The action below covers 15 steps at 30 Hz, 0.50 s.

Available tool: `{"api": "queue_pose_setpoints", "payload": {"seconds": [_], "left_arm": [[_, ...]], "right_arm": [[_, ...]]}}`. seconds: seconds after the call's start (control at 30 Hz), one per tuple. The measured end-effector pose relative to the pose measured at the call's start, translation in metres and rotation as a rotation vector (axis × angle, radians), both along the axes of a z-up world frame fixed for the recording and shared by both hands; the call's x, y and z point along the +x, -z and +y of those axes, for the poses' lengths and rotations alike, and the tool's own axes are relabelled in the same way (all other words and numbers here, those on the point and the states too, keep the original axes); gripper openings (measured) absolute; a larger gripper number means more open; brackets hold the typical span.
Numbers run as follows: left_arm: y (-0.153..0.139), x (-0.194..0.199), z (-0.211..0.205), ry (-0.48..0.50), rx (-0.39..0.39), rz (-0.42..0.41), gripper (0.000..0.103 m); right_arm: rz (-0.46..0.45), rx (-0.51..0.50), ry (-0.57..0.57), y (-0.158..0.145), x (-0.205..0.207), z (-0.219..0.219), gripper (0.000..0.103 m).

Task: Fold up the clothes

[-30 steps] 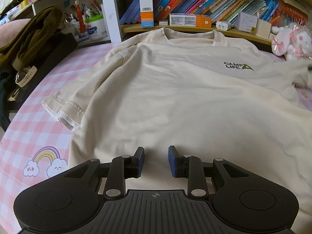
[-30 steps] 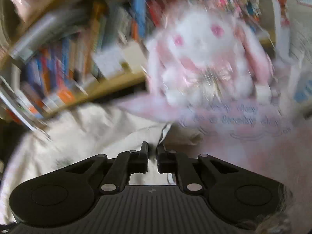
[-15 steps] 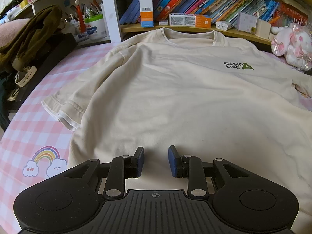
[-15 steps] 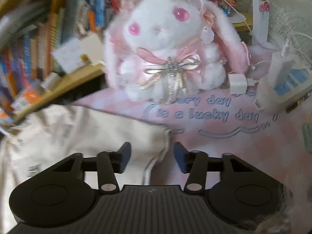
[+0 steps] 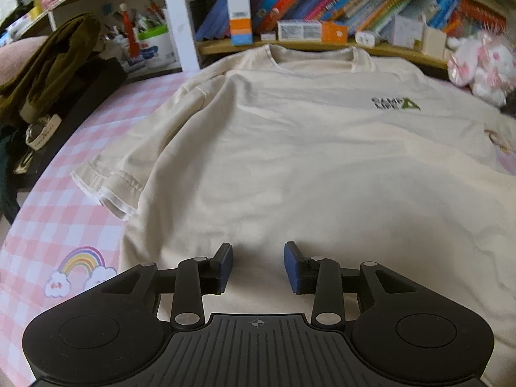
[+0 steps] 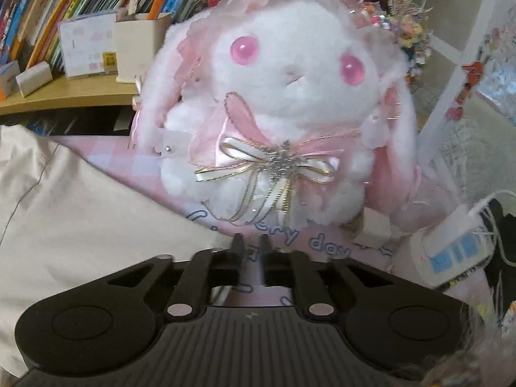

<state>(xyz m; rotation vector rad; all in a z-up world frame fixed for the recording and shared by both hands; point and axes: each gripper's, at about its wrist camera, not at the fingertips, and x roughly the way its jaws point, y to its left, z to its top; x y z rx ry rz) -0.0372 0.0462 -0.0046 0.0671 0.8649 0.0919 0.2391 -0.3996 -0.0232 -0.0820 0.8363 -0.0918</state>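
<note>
The shirt point(image 5: 290, 148) lies flat, front up, on the pink checked table point(image 5: 64, 225), collar far away and hem right under the left hand-held gripper point(image 5: 258, 266), whose jaws sit open with nothing in them. So its long axis runs straight ahead of that gripper. The right hand-held gripper point(image 6: 251, 251) is nearly closed, empty, by the shirt's right edge, facing the bunny point(image 6: 283, 103). Left is nearer the hem.
</note>
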Motion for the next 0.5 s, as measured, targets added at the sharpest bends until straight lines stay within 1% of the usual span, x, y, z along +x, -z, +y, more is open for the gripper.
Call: {"api": "queue_pose_setpoints", "payload": {"seconds": [0.07,0.13,0.23,0.33,0.4,0.5], "left_arm": [[-0.012,-0.004,0.006,0.008,0.004,-0.044,0.036],[-0.020,-0.004,0.020,-0.012,0.008,-0.076,0.036],[-0.027,-0.001,0.048,-0.072,0.008,-0.110,0.036],[-0.028,0.004,0.084,-0.166,-0.040,-0.142,0.036],[-0.025,0.009,0.107,-0.222,-0.077,-0.149,0.036],[-0.014,0.022,0.144,-0.290,-0.106,-0.137,0.035]], "right_arm": [[-0.040,0.077,0.000,-0.012,-0.018,-0.002,0.028],[-0.068,0.110,-0.030,-0.023,-0.039,0.003,0.028],[-0.076,0.149,-0.092,-0.033,-0.070,0.022,0.030],[-0.071,0.201,-0.153,-0.039,-0.102,0.046,0.034],[-0.062,0.210,-0.188,-0.040,-0.125,0.068,0.035],[-0.034,0.183,-0.236,-0.036,-0.164,0.104,0.035]]}}
